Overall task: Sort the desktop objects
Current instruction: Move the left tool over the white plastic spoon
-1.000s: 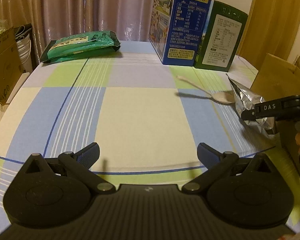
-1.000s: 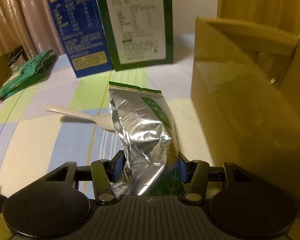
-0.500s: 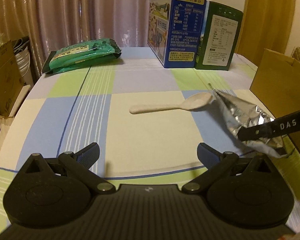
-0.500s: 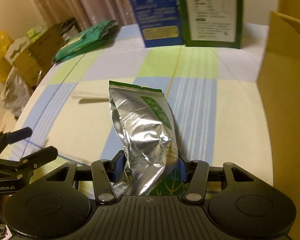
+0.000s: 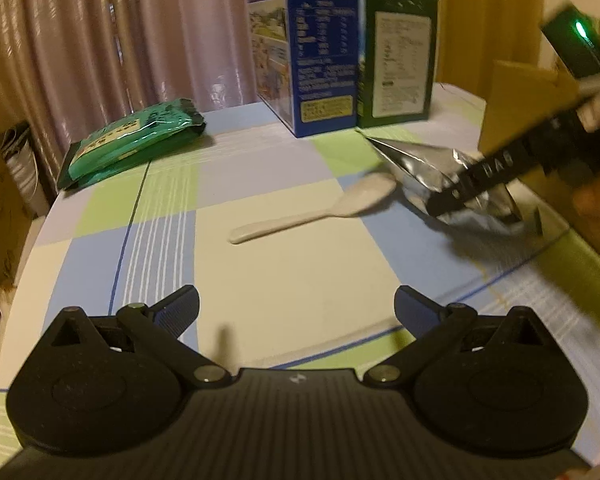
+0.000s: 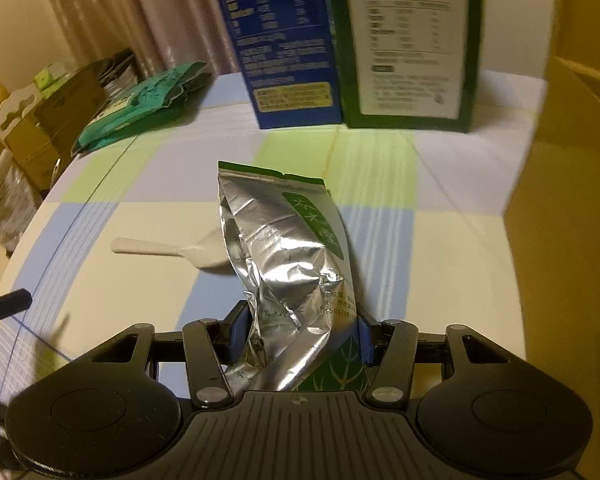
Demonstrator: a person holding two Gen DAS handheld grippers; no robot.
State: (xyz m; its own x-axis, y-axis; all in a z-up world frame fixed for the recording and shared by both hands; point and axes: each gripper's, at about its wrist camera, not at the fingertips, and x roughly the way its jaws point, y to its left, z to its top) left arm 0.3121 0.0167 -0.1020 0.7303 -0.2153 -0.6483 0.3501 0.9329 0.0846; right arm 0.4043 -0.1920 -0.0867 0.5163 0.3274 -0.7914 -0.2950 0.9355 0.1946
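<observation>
Right gripper (image 6: 300,336) clamped on the lower end of a silver foil pouch (image 6: 284,248). Pouch held over the checked tablecloth (image 6: 400,264), long axis running straight out from the fingers, sealed green-edged top pointing toward the blue carton (image 6: 276,40) and green carton (image 6: 408,40). White spoon (image 6: 172,250) lies flat just left of it, bowl toward the pouch. Brown cardboard box (image 6: 572,208) at right. Left gripper (image 5: 296,312) jaws wide apart, nothing between.
</observation>
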